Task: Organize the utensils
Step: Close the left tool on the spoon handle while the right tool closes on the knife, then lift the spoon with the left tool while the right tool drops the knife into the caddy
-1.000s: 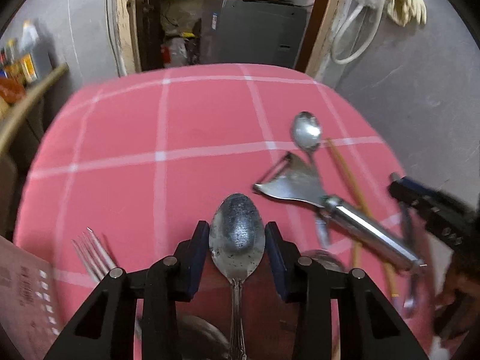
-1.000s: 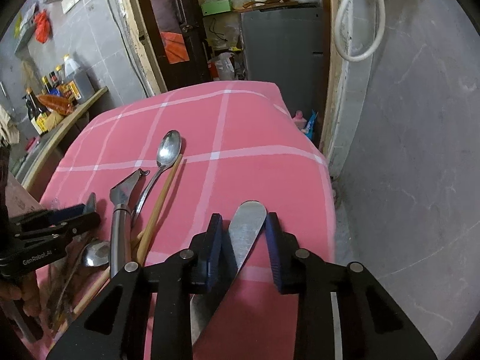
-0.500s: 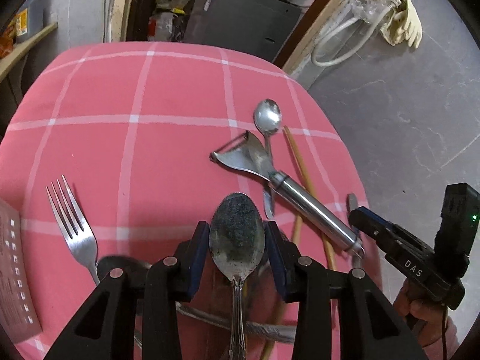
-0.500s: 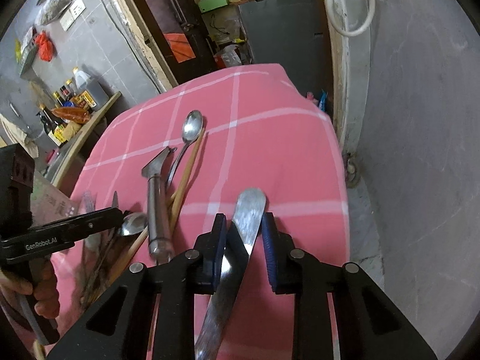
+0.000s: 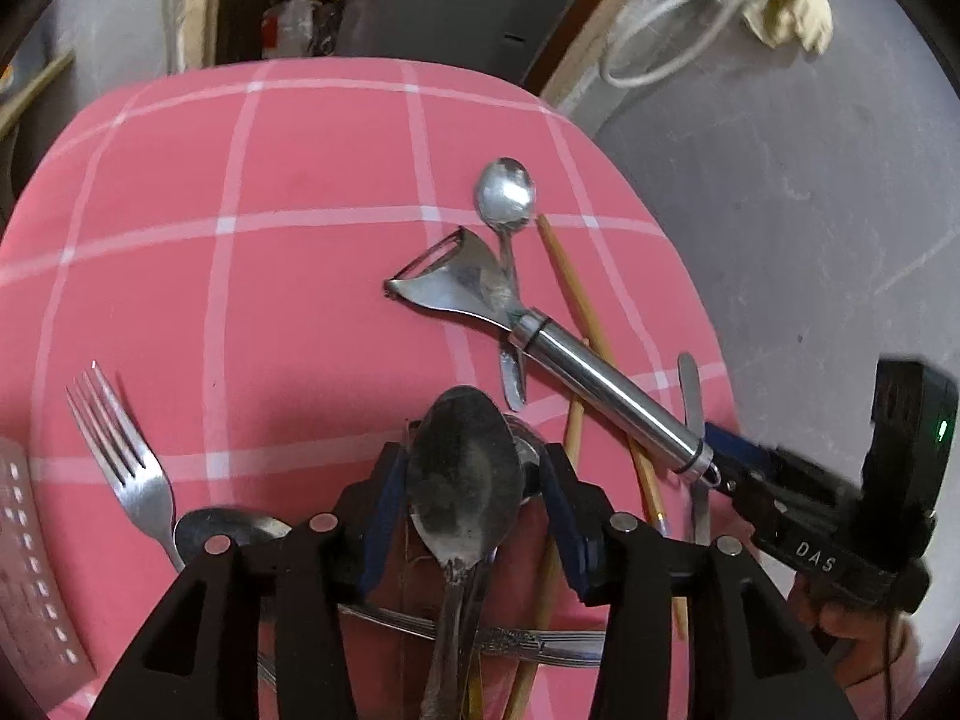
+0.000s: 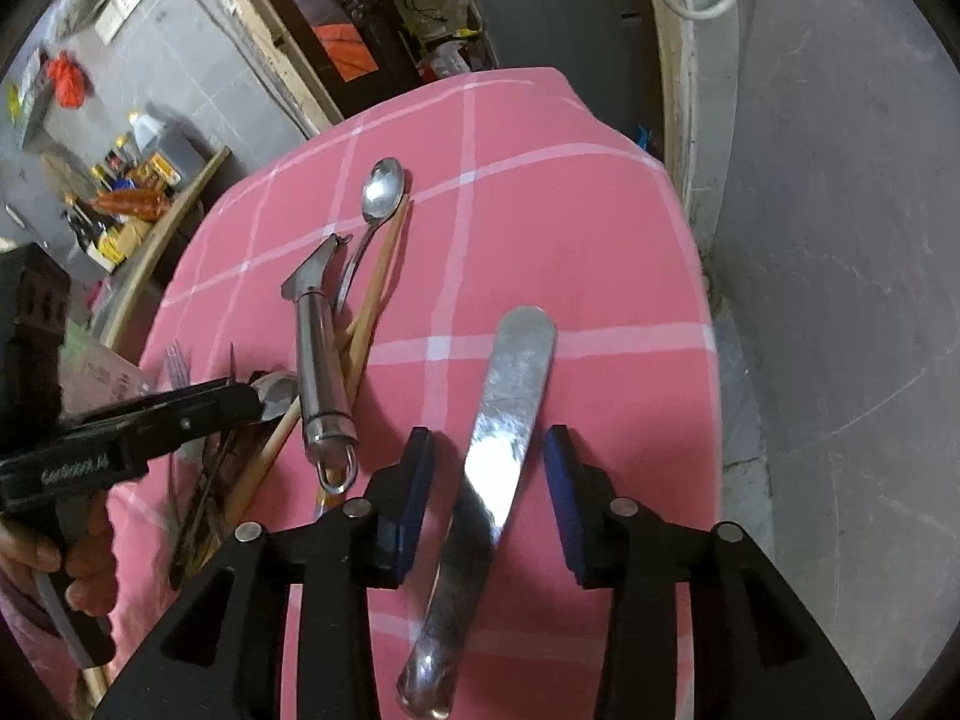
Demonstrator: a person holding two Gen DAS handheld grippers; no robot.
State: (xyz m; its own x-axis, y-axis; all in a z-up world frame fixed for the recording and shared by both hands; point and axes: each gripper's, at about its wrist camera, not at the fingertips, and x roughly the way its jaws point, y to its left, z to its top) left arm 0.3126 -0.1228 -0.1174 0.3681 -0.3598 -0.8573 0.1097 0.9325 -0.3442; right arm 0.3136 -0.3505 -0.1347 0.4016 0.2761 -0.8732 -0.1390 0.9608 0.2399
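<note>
Both sets of fingers just spread: right gripper dropped the knife at 12, left gripper freed its spoon (placements done, I reckon).

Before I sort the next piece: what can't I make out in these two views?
- Left wrist view: whether the left tongs grip the big spoon; a gap shows on one side only.
- Left wrist view: the fork handle and the crossed handles, hidden under the tongs' body.
- Left wrist view: most of the knife, hidden behind the right tongs.
</note>
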